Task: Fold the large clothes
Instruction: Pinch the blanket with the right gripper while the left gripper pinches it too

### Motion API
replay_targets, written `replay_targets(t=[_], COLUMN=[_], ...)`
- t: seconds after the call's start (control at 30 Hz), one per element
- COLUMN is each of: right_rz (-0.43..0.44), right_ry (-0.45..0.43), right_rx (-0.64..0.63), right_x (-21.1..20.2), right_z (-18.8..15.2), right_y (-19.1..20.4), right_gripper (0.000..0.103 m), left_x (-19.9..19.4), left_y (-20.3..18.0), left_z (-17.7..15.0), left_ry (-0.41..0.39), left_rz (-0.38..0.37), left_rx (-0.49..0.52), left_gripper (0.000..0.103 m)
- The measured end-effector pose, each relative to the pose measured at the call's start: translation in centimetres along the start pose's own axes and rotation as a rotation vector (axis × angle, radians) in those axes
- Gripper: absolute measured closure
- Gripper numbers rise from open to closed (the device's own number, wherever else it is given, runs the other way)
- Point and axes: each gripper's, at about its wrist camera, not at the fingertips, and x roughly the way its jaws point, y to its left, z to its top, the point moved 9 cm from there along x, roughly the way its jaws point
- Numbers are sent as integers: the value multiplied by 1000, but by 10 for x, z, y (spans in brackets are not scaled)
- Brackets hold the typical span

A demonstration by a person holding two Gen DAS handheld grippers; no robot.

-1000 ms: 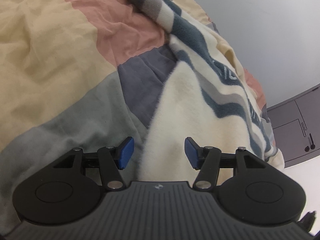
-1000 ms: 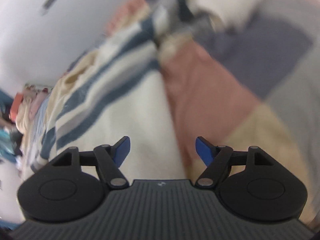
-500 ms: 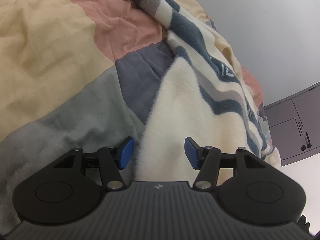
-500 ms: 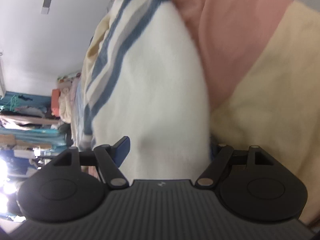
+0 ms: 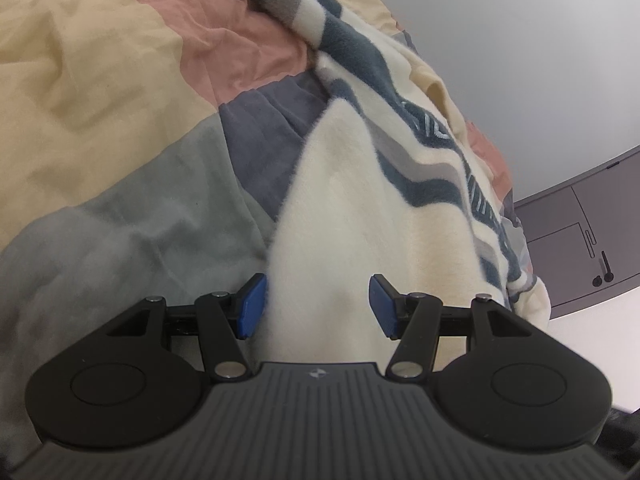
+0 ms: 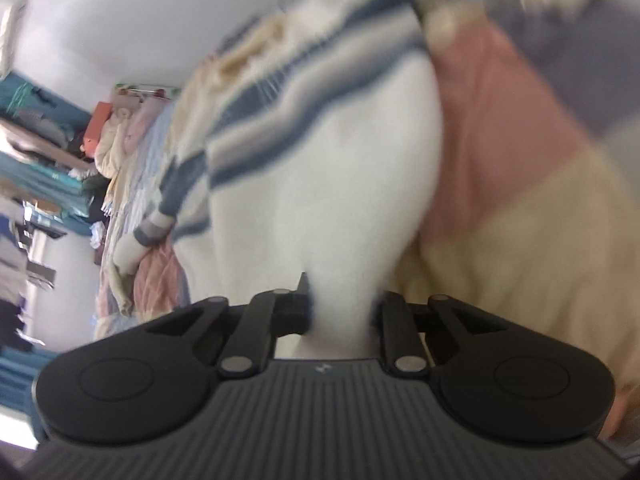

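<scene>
A cream fleece garment [image 5: 360,220] with navy and grey wavy stripes lies along a patchwork bedspread [image 5: 100,120]. In the left wrist view my left gripper [image 5: 316,304] is open, its blue pads [image 5: 251,306] on either side of the garment's plain cream end without pressing it. In the blurred right wrist view the same garment [image 6: 340,200] narrows into a bunch between my right gripper's [image 6: 340,312] fingers. Those jaws are closing on the cream fabric and pinch it. The bedspread [image 6: 520,220] lies to the right of it.
A grey cabinet [image 5: 580,240] stands beyond the bed's right edge against a pale wall. In the right wrist view, shelves and heaps of clothes [image 6: 132,140] fill the room's left side.
My right gripper has shut on the garment's cream end and lifted, and its view has tilted. The left gripper has stayed open over the other end.
</scene>
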Motion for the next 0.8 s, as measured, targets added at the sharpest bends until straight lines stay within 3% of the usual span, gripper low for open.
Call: replay_targets(t=[0.27,0.43,0.57,0.6,0.67,0.77,0.8], right_rz=[-168,-209,-209,-206,-207,-197,-193], right_ry=[-59,-49,-27,-21,-14,-8,-4], right_rx=[-203,-134,-97,-93,-106,-124,-131], right_x=[-18,-5,6,7,5,0,-2], right_z=[36,39,36,35,32,29,27], right_y=[-15,-46,-50,-50,-47,-41,-39], right_gripper=[87,87,87,87,87,86,86], left_x=[6,5,9,10,9,7,6], left_y=[-15,-17,-19,-21,-22,-25,-27], left_z=[-29,-39,-42,-43,-47,-50,-51], left_ry=[37,29,50,57,75,62,57], left_rz=[42,73,50,32,5,-1,-9], left_rx=[155,219,222,219,195,169,175], left_gripper=[40,39,42,44,66,82,84])
